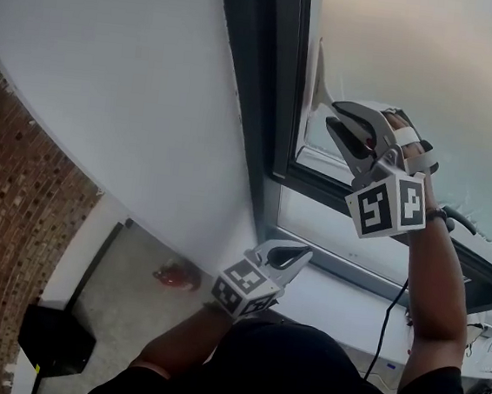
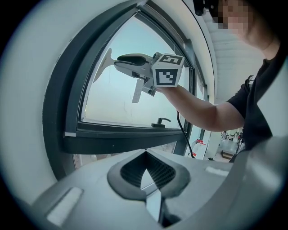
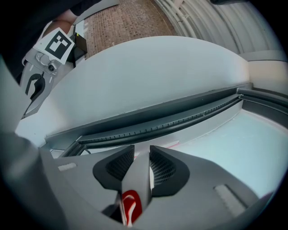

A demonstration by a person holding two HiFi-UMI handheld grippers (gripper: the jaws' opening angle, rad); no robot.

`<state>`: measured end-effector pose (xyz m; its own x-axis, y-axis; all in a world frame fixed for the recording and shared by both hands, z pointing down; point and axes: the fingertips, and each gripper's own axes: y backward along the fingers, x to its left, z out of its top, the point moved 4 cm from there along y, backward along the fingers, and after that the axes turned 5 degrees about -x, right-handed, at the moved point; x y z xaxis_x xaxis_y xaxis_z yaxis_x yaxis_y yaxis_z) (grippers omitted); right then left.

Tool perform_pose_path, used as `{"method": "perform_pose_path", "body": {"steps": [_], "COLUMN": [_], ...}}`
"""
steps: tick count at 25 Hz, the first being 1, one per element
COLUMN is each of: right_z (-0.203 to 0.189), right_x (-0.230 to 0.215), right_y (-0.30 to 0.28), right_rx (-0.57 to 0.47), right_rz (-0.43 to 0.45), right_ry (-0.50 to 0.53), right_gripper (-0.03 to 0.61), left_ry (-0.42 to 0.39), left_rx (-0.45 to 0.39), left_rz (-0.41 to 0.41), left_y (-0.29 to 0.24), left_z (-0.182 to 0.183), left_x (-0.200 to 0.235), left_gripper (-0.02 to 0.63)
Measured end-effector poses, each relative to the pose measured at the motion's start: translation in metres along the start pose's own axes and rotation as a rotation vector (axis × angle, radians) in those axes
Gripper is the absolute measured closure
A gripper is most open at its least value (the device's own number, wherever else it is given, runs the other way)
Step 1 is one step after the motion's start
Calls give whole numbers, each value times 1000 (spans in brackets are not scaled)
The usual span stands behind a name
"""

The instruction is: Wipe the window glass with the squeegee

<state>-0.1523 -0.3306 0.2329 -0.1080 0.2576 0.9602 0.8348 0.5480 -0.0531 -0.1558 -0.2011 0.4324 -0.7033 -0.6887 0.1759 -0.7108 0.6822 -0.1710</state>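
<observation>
Squeegee [image 1: 320, 90], head view: blade at window glass [image 1: 417, 61] beside the frame [image 1: 276, 81], pinched by raised right gripper [image 1: 335, 115]; left gripper view: left gripper [image 2: 146, 179] pressed together, empty, parked low; right gripper view: handle [image 3: 135, 179] clamped between jaws, likely for blade pressure.

Nothing legible from where I'm standing: the marker cube [image 1: 387, 205] on my right gripper [image 1: 332, 114] shows only black-and-white squares, and the squeegee [image 3: 137, 173] has a red patch [image 3: 130, 207] with a white curl, no letters.

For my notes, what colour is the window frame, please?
Dark grey metal window frame; the left gripper view shows it best.
</observation>
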Motion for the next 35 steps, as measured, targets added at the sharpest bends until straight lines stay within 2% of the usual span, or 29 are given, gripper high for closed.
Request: {"method": "perform_pose_path", "body": {"steps": [9,16,35], "right_z": [-2,-13,-63], "right_x": [-11,-19,-11], "right_y": [16,49,138], "right_rx": [5,15,150], "right_rz": [-3,11,52], "right_ry": [-21,-87,-57], "right_gripper": [451,450,449], "left_ry": [-51,-55,-53], "left_rx": [12,28,48], "left_rz": [-33,-72,-165], "left_y": [-15,-30,-73], "left_z": [7,5,-6], "left_x": [0,-13,-74], "left_gripper": [614,614,614]}}
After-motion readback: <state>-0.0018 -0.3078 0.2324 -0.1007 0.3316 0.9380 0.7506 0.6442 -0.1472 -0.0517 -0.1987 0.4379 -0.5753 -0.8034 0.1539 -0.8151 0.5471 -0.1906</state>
